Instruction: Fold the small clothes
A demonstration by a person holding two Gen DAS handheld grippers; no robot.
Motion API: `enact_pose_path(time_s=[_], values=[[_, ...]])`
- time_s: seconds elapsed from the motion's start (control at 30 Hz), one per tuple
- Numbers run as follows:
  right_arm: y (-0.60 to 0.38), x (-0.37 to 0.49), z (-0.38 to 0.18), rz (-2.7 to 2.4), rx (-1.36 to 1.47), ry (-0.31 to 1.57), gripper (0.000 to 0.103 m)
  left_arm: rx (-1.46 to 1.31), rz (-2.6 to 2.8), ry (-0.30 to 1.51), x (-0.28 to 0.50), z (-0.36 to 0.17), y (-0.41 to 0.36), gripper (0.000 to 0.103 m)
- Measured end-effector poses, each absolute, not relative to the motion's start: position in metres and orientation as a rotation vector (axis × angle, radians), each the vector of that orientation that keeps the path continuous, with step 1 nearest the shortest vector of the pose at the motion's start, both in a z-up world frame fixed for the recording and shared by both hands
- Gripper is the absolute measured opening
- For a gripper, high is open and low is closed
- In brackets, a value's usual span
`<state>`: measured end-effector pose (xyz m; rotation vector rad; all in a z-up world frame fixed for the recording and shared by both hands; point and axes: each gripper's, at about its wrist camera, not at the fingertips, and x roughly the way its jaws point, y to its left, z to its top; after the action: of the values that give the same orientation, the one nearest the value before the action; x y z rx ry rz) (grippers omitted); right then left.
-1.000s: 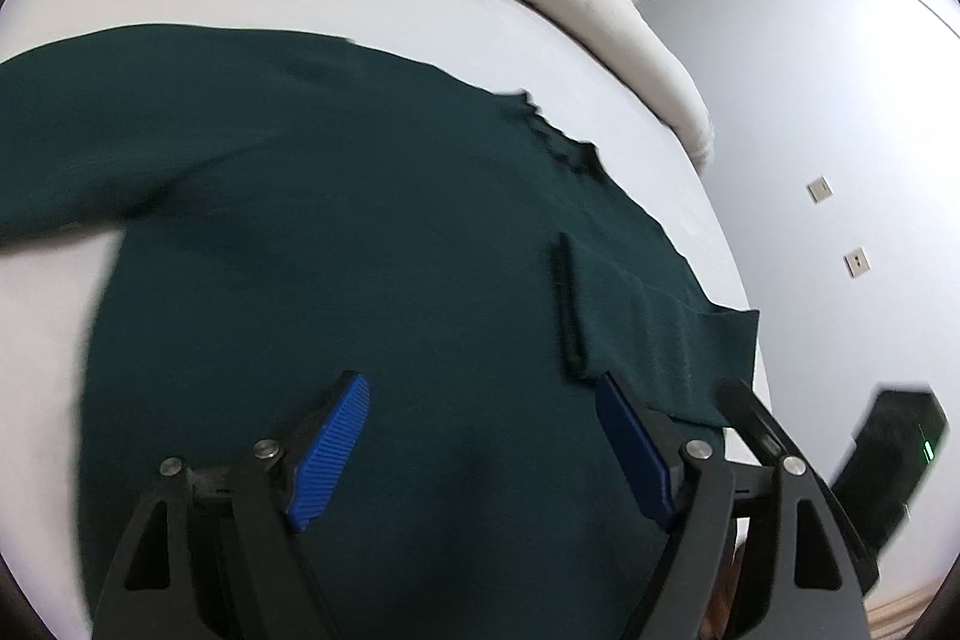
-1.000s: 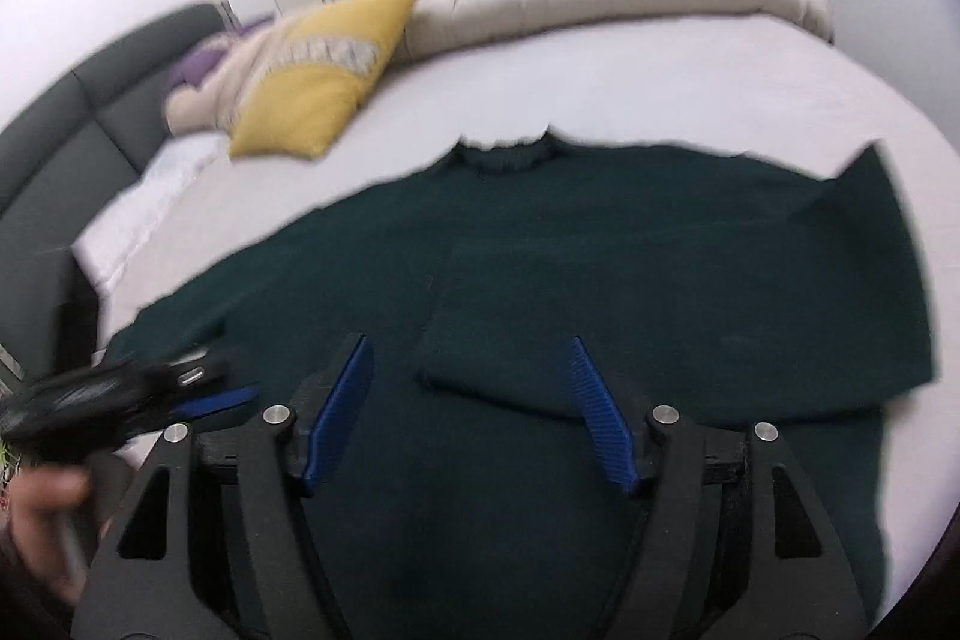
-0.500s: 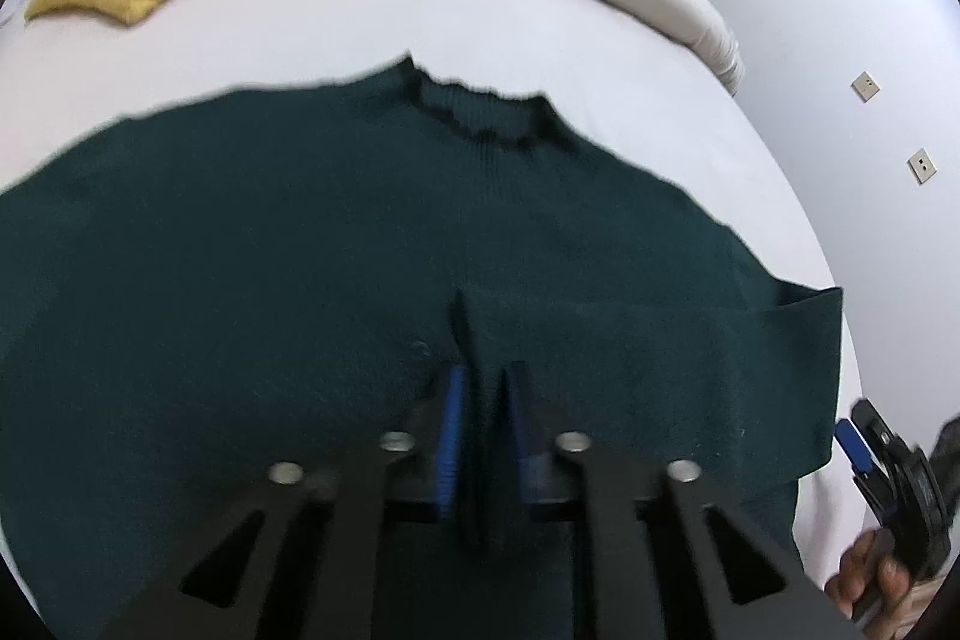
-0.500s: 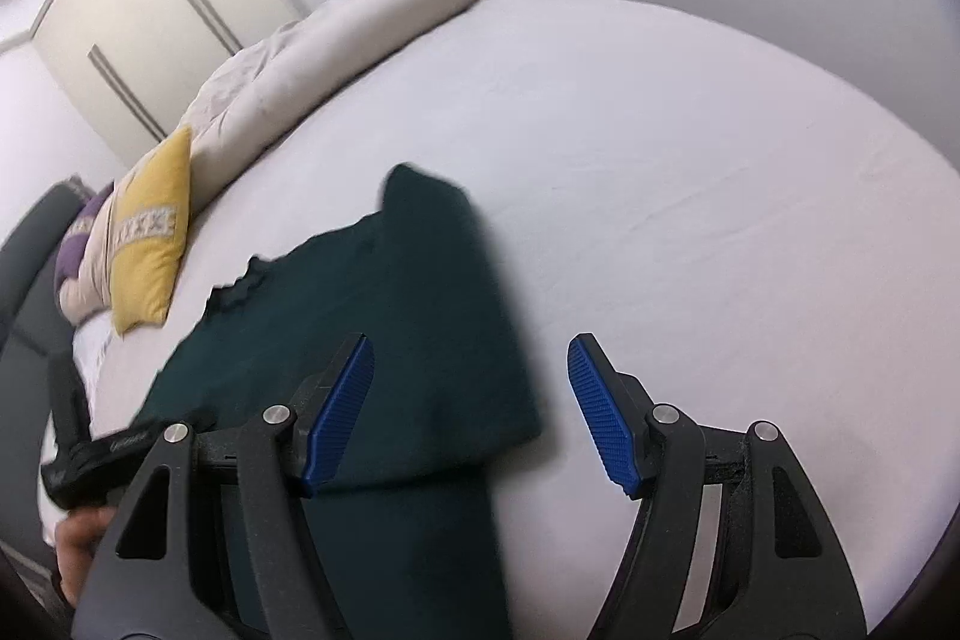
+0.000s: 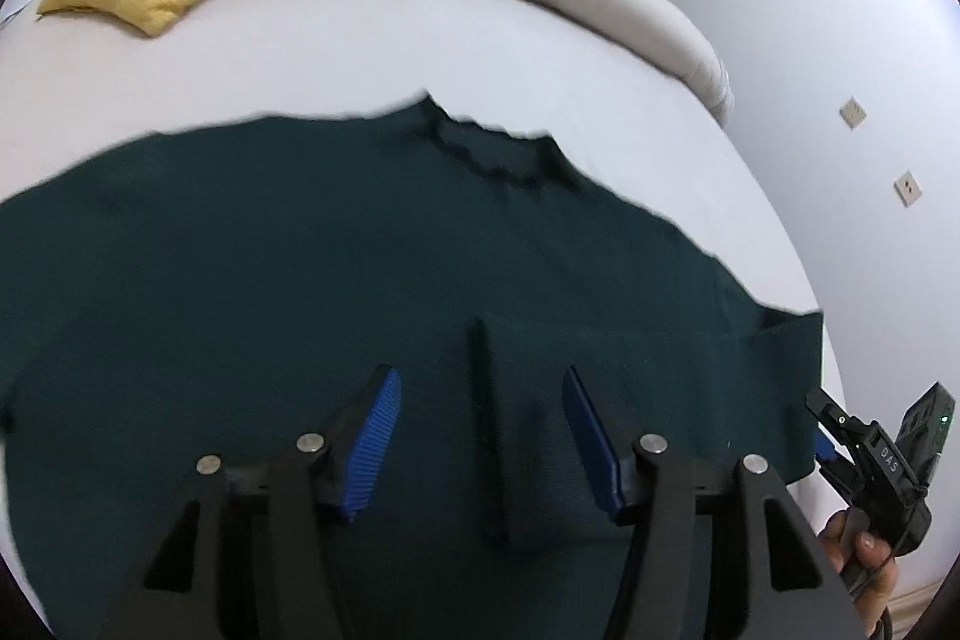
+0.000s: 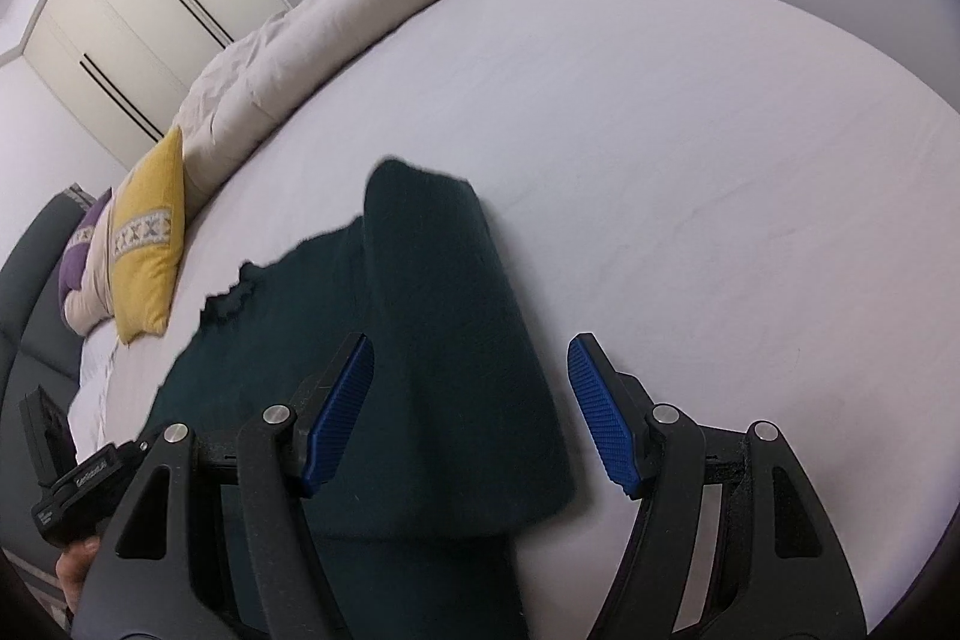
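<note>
On the white bed [image 5: 372, 64], the dark green knitted sweater [image 5: 300, 268] lay flat. My left hand-held gripper [image 5: 477, 436], jaws opening, straddled the folded sleeve's cuff edge; my right hand-held gripper [image 6: 471, 415] hung open over the sleeve fold.

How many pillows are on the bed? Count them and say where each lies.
2. The yellow pillow lies at the head of the bed, beside the rolled duvet. A purple pillow is tucked behind it, mostly hidden. Others may lie out of view.

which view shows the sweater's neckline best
The left wrist view: the neckline faces the camera, centred on the dark green sweater. The right wrist view shows it sideways, small, at the sweater's left edge.
</note>
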<state>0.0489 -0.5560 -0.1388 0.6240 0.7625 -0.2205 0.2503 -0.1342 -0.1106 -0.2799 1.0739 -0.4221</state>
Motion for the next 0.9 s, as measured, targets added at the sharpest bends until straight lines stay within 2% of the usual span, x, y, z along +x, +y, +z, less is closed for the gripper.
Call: enact_pose_path(time_s=[0.1,0.13,0.47,0.6,0.77,0.83,0.87,0.9], values=[[-0.558,0.041,-0.142,-0.233,0.619,0.766,0.066,-0.216,-0.424,1.104,0.251,-0.119,-0.153,0.013],[-0.56,0.034,-0.143,-0.237,0.622,0.763,0.066,-0.207,-0.421,1.1,0.25,-0.119,-0.155,0.01],[-0.574,0.02,-0.138,-0.257,0.619,0.745,0.066,-0.244,-0.375,0.918,0.248,-0.068,-0.103,0.008],[-0.566,0.037,-0.13,-0.242,0.584,0.747,0.066,-0.271,-0.29,0.96,0.265,-0.093,-0.069,0.008],[-0.557,0.073,-0.139,-0.236,0.559,0.831,0.065,-0.253,-0.278,1.006,0.268,-0.125,-0.066,0.008],[-0.553,0.086,-0.149,-0.235,0.532,0.889,0.059,-0.259,-0.281,1.0,0.27,-0.125,-0.065,0.008],[-0.549,0.092,-0.152,-0.242,0.49,0.901,0.047,-0.255,-0.283,0.999,0.272,-0.124,-0.065,0.008],[-0.544,0.096,-0.152,-0.249,0.435,0.911,0.026,-0.245,-0.286,0.997,0.274,-0.124,-0.067,0.008]])
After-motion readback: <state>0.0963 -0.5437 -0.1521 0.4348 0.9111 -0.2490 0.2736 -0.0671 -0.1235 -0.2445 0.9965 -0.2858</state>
